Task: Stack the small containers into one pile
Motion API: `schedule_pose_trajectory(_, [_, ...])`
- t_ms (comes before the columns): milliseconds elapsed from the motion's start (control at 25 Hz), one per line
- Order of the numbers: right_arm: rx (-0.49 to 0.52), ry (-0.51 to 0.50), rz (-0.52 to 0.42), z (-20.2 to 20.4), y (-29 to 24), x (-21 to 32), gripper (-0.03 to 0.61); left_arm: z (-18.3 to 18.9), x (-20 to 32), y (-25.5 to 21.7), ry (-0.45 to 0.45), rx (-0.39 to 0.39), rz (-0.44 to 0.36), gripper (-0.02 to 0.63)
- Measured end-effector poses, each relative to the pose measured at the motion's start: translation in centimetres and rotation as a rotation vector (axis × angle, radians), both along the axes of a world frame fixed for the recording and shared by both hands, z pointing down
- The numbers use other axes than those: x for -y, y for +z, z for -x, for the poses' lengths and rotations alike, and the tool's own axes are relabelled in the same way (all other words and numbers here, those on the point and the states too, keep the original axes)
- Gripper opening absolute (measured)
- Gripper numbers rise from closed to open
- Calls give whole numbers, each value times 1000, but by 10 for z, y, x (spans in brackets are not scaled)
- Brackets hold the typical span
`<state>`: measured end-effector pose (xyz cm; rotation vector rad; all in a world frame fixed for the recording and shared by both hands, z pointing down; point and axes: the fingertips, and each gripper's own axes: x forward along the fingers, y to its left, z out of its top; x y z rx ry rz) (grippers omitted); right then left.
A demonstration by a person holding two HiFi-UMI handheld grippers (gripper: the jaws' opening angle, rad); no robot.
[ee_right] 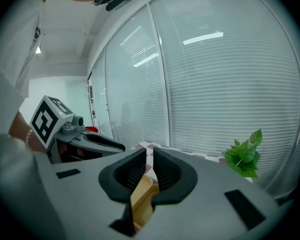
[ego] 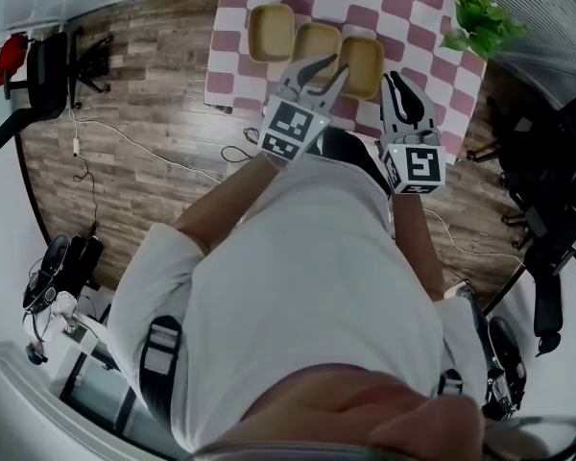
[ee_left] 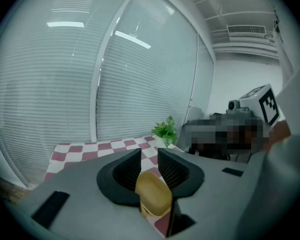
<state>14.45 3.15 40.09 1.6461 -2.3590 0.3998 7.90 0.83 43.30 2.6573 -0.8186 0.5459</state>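
You face a bench (ego: 403, 8) with three containers in a row across it: the left container (ego: 271, 33) farthest from you, the middle container (ego: 317, 41) touching or just beside it, and the right container (ego: 362, 63) nearest you. A plant (ego: 480, 22) sits at the bench's far right corner, well apart from the row. Your left hand-held gripper (ego: 324, 68) is over the near edge between the middle and right containers. Your right hand-held gripper (ego: 400, 89) is just right of the right container. On the floor (ego: 144, 161), one chair (ego: 48, 65) stands well left of the bench and another chair (ego: 547, 171) to its right.
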Motion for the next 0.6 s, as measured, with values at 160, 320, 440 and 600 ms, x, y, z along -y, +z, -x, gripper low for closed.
schedule_pose_trajectory(160, [-23,-1,67,-7,38,4,35,-2,2,45,-8,39,101,127])
schedule_pose_trajectory(320, [-30,14,137,-18,83,9,35,-5,5,91,-22,93,144,126])
schedule_pose_trajectory(440, [-31,16,207,-25,121,9,35,-8,6,129,-44,143,176,129])
schedule_pose_trajectory(600, [-31,30,286,-33,166,11,68,-12,7,174,-45,204,223,129])
